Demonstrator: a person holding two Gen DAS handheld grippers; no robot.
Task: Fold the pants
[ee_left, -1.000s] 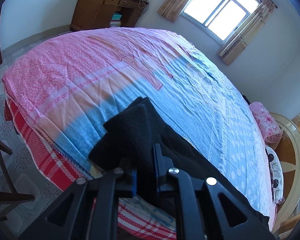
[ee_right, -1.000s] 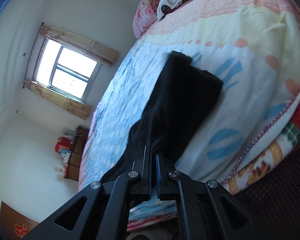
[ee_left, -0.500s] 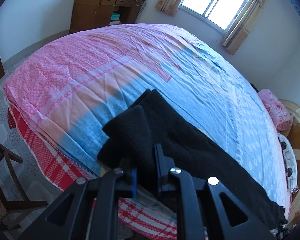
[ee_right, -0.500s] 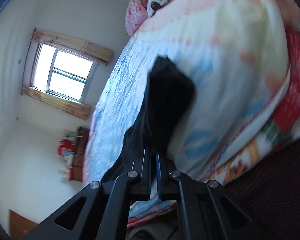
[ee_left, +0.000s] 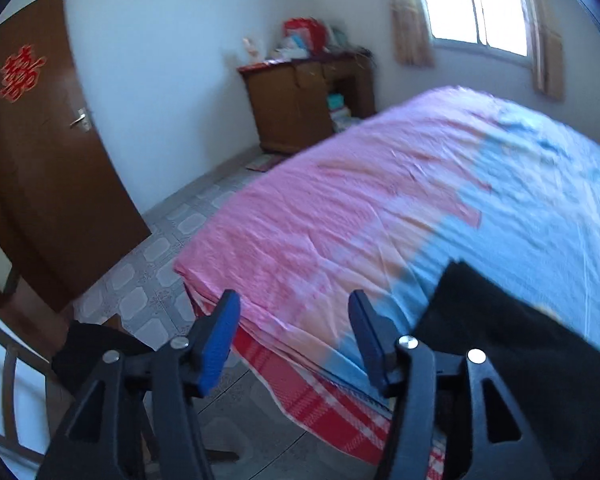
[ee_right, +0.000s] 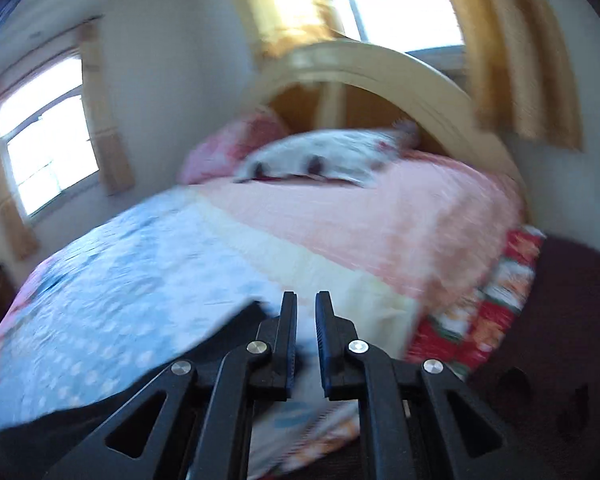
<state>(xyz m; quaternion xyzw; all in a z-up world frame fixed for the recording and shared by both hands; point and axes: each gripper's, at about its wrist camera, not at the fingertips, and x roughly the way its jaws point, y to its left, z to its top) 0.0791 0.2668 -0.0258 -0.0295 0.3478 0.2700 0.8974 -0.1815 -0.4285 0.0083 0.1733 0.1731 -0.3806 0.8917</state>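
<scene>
The black pants (ee_left: 512, 344) lie on the bed's near edge, at the lower right of the left wrist view. My left gripper (ee_left: 294, 340) is open and empty, to the left of the pants, over the bed's edge. In the blurred right wrist view, a dark strip of the pants (ee_right: 148, 376) shows at the lower left. My right gripper (ee_right: 305, 344) has its jaws a narrow gap apart with nothing between them, just right of the pants' end.
The bed (ee_left: 360, 216) carries a pink and blue sheet. A wooden cabinet (ee_left: 300, 100) and a brown door (ee_left: 40, 184) stand beyond the tiled floor. Pillows (ee_right: 324, 156) and a curved headboard (ee_right: 380, 68) are at the bed's head. A chair (ee_left: 16, 380) is at the lower left.
Both grippers have let go of the pants. The left one opened wide and swung left toward the door. The right one opened slightly and turned toward the headboard.
</scene>
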